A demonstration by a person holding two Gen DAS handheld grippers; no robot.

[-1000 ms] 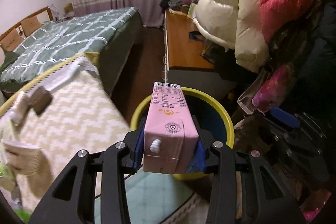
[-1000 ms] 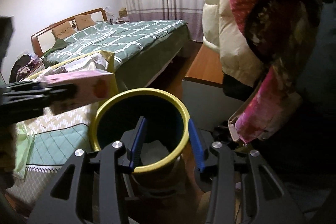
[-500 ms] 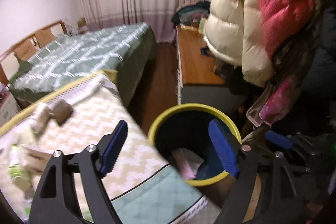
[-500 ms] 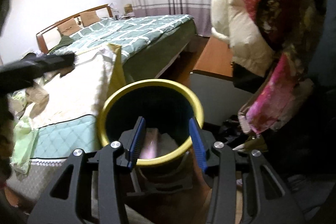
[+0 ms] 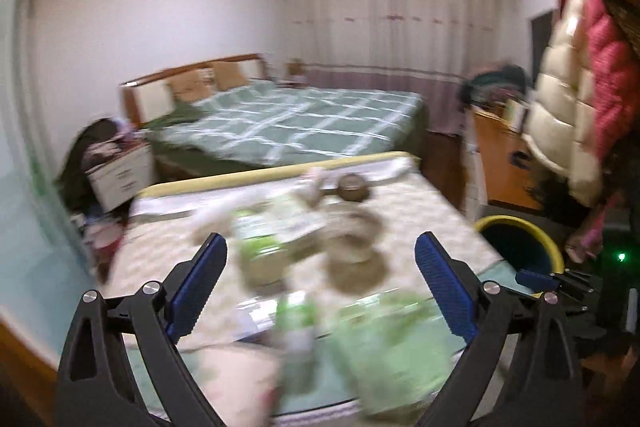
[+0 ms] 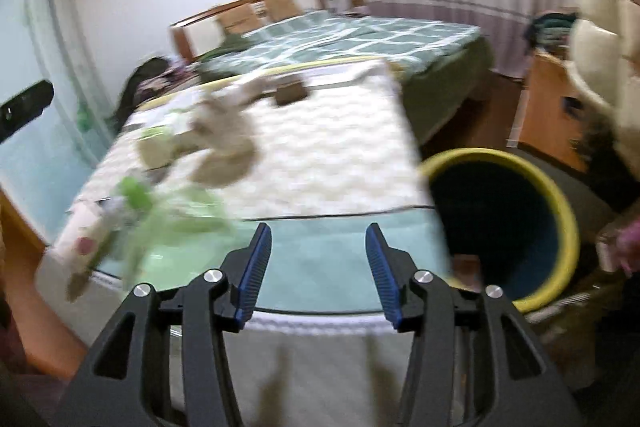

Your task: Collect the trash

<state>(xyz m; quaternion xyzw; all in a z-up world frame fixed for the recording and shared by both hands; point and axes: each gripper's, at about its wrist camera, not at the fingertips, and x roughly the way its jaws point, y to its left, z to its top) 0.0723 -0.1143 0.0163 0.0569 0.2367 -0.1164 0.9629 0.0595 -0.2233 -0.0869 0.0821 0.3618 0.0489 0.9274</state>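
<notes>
My left gripper [image 5: 320, 281] has just been opening its fingers and now holds them spread wide with nothing between them, aimed over the litter on the pale quilted mattress [image 5: 432, 215]. My right gripper [image 6: 318, 267] has its fingers about half apart, also just opening a little and also empty, pointing at the mattress's near teal edge. The trash lies in a loose heap: a crumpled brownish paper wad [image 5: 354, 247], green-and-white wrappers [image 5: 264, 247] just beside it, and a thin green plastic bag [image 5: 384, 331] closest to me. Everything is smeared by motion, so I cannot tell exactly where one piece ends and the next begins. The yellow-rimmed bin [image 6: 520, 211] stands on the floor at the mattress's right corner, close to my right side. I judge the step in hand to be reaching for the next piece. To do it well I should slow down until the view sharpens, pick a single item from the edge of the heap, not the middle, and come down with my left fingers straddling it. The bag is flimsy, so I should pinch a bunched fold. The soft mattress will yield, so pressing slightly in before closing should help.
</notes>
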